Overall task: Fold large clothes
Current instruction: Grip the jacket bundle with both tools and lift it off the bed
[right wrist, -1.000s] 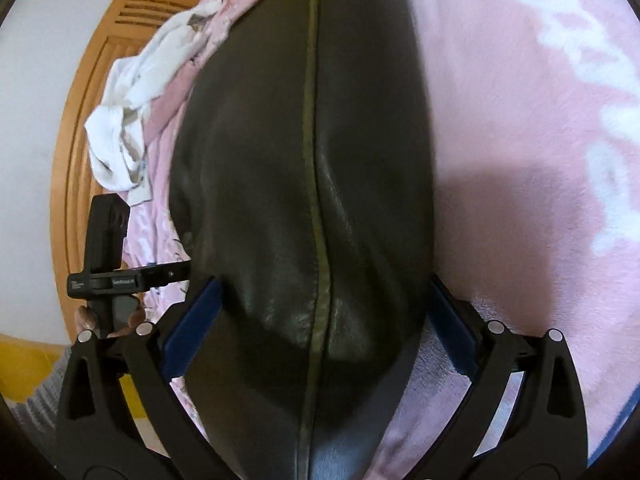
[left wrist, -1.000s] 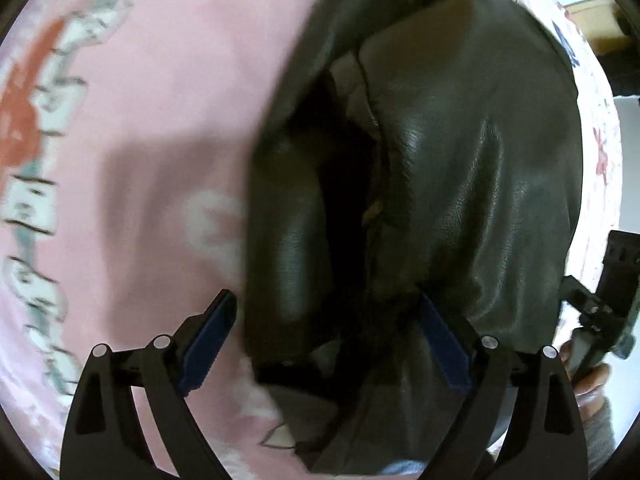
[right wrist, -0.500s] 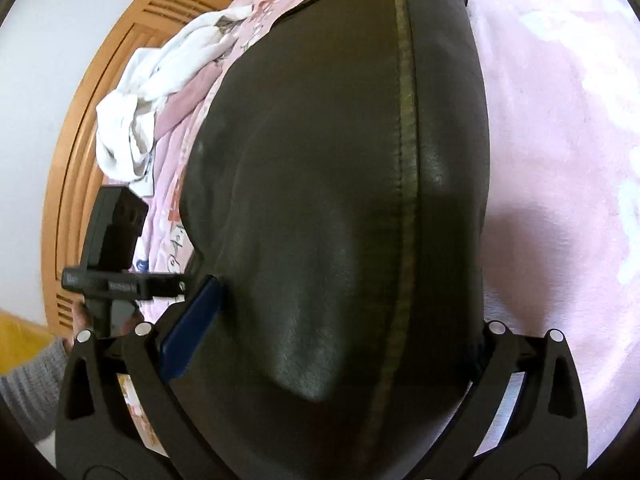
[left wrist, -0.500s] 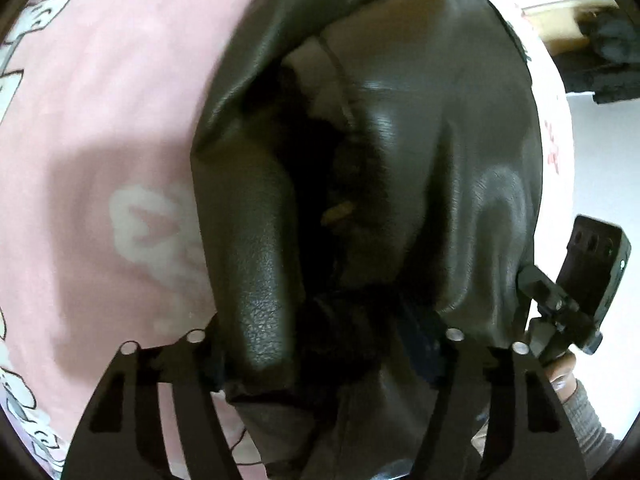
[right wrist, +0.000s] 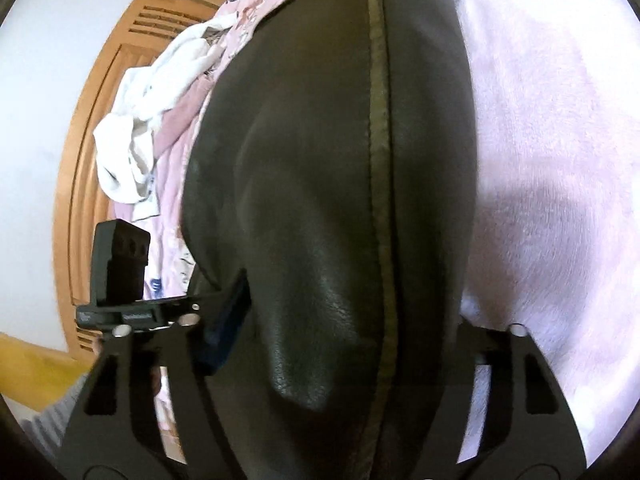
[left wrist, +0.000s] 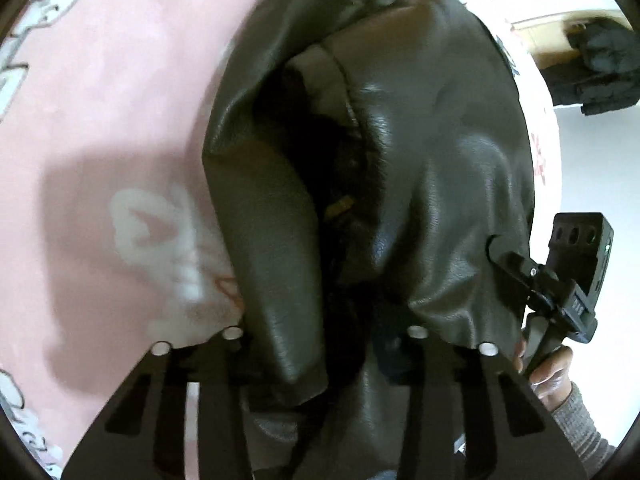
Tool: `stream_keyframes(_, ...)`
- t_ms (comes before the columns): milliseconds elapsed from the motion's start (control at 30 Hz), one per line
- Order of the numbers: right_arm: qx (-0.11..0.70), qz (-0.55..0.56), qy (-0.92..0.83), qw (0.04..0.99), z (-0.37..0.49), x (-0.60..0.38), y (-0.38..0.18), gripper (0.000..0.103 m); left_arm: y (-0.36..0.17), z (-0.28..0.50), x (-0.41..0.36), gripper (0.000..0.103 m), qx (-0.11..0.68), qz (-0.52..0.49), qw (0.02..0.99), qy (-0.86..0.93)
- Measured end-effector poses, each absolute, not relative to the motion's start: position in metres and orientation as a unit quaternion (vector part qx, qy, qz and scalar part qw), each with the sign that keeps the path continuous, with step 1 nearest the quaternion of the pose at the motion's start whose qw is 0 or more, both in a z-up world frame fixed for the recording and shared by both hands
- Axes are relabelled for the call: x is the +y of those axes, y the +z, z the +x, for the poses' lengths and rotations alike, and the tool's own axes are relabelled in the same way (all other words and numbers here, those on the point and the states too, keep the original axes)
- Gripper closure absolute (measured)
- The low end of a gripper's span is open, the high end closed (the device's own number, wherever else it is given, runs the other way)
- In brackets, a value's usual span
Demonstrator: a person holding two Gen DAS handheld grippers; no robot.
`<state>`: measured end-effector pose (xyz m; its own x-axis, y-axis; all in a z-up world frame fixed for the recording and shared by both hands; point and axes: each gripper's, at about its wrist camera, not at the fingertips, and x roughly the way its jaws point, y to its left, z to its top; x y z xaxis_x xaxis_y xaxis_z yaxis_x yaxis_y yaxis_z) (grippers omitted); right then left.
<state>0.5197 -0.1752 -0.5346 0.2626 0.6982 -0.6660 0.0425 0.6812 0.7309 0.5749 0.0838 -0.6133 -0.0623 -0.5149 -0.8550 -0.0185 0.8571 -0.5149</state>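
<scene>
While both cameras look down on the same dark leather jacket (left wrist: 440, 184) lying on a pink blanket (left wrist: 112, 92) spread over a bed, each shows a different side of it. From the left wrist the jacket gapes, with a dark lining and a small yellowish tag deep in the fold; the left hand-held gripper (left wrist: 324, 336) has just been closing, its jaws now narrowed around a bunched roll of leather that hides the pads. At the right edge the other gripper's housing and a hand (left wrist: 548, 368) in a grey knit sleeve appear.

From the right wrist the jacket is a smooth back panel (right wrist: 320, 208) with one long seam. The right hand-held gripper (right wrist: 348, 332) has also been closing; leather fills the gap, touching the blue left pad, while the right pad is hidden. Only this view shows a crumpled white garment (right wrist: 136, 144) and a wooden headboard (right wrist: 76, 184).
</scene>
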Motion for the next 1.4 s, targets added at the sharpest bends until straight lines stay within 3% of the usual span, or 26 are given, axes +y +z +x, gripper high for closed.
stream_keyframes(100, 0.556, 0.347, 0.238, 0.717, 0.518, -0.174, -0.522, 0.058, -0.607, 0.574, 0.082, 0.073, 0.705, -0.193, 0.657, -0.182)
stream_keyframes(300, 0.543, 0.382, 0.252, 0.704, 0.514, -0.173, -0.505, 0.067, -0.583, 0.571, 0.100, 0.078, 0.696, -0.211, 0.658, -0.196)
stream_keyframes(600, 0.543, 0.370, 0.288, 0.696, 0.492, -0.158, -0.483, 0.070, -0.553, 0.573, 0.095, 0.079, 0.683, -0.194, 0.672, -0.212)
stream_keyframes(900, 0.525, 0.315, 0.363, 0.702, 0.454, -0.108, -0.420, 0.070, -0.504, 0.550, 0.095, 0.079, 0.650, -0.170, 0.707, -0.221)
stream_keyframes(1133, 0.503, 0.269, 0.461, 0.680, 0.413, -0.021, -0.360, 0.070, -0.430, 0.492, 0.151, 0.079, 0.618, -0.134, 0.751, -0.191)
stream_keyframes(1400, 0.484, 0.237, 0.607, 0.583, 0.348, 0.156, -0.313, 0.070, -0.339, 0.360, 0.289, 0.079, 0.590, -0.108, 0.799, -0.049)
